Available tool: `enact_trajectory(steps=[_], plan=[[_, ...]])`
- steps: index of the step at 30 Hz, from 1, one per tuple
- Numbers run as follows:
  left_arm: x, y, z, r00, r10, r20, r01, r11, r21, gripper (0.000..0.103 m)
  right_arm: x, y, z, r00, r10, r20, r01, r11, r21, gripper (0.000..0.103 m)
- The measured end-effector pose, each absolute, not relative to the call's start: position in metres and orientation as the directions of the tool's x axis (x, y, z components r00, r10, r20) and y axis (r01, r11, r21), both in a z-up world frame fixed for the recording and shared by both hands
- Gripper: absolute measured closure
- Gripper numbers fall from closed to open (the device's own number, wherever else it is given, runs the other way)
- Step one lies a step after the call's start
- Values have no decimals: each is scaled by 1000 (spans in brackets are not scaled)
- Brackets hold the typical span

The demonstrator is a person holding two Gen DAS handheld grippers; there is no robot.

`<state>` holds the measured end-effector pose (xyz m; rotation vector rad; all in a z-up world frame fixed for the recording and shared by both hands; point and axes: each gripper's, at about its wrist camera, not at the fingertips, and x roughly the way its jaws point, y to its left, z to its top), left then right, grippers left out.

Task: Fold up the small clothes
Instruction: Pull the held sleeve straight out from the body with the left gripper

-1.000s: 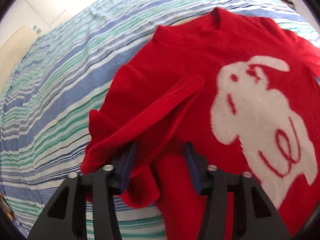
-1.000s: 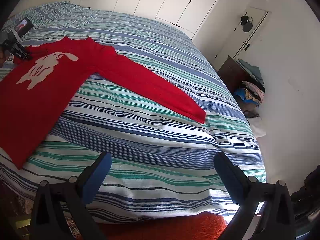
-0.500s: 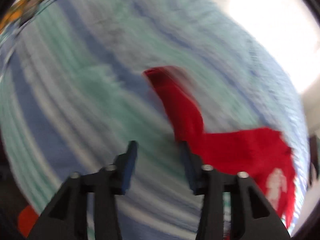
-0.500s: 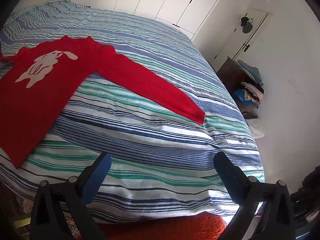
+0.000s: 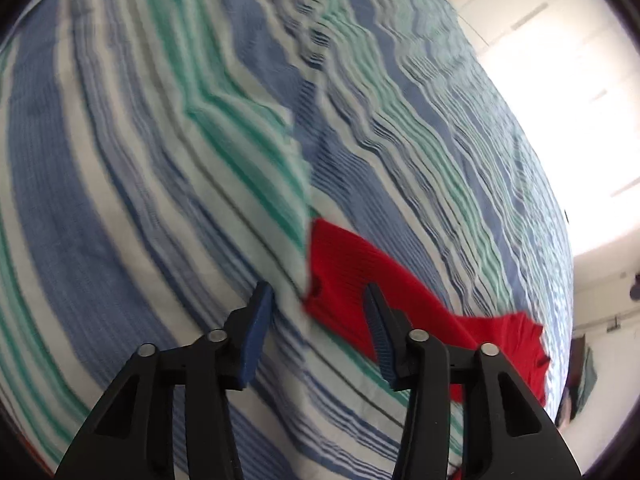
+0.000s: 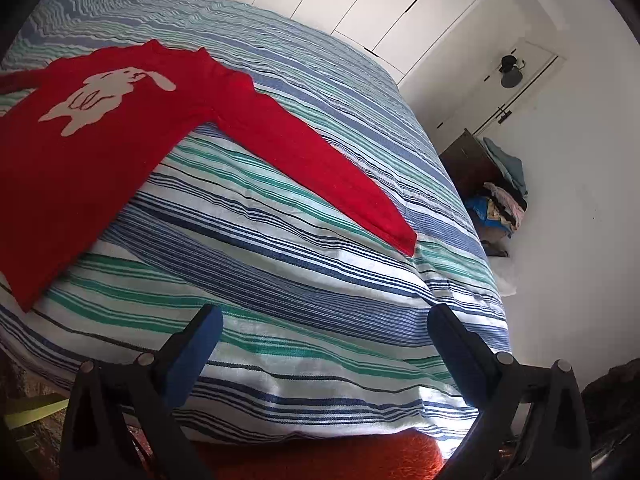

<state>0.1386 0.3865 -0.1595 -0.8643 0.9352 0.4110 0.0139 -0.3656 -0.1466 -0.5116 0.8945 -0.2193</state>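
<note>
A red sweater with a white rabbit figure lies flat on the striped bed cover. One sleeve reaches out towards the bed's right side. The other sleeve's cuff lies flat on the cover, right at the tips of my left gripper. Its jaws are closing, with the cuff's edge between them near the right finger, and neither pad presses on it. My right gripper hangs wide open over the bed's near edge, holding nothing.
A dark dresser with a pile of clothes stands by the wall to the right of the bed. White wardrobe doors line the far wall. An orange rug lies below the bed's near edge.
The sleeve that lay bunched over the sweater's body between my left fingers is now stretched out on the cover. My left gripper swung sideways and rolled. The right gripper kept still.
</note>
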Motion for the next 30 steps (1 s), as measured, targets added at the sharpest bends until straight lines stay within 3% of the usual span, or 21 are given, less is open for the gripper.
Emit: enact_trajectory(steps=[4,12,13,14,15,17,21,23,30], plan=[[144,372,-163,458,-38,-888,-662,653,-369,59,15,-365,-147,610,-396,-687,-28,855,-518,2],[151,378,-184,518,-140,-844,-674,540,-504,57,17,-370,-147,596,-388,-703,-24,867,-498,2],[151,381,-185,536,-145,-832,-681,508,-527,60,17,-370,-147,596,-387,-703,-24,867,-497,2],[153,386,-189,558,-149,-817,-688,468,-555,75,16,-370,-147,598,-389,-701,-20,867,-498,2],[157,388,-192,573,-166,-802,-683,444,-580,98,16,-370,-147,600,-391,-698,-16,866,-499,2],[151,386,-181,589,-147,-794,-676,449,-584,102,15,-370,-145,601,-396,-694,-10,864,-503,2],[114,381,-153,560,-39,-828,-701,511,-498,102,15,-370,-145,601,-397,-694,-10,864,-503,2],[103,383,-163,471,11,-882,-748,534,-393,102,16,-370,-145,600,-398,-694,-8,865,-502,2],[114,377,-171,349,78,-934,-784,570,-246,102,14,-371,-145,604,-388,-696,-8,871,-492,2]])
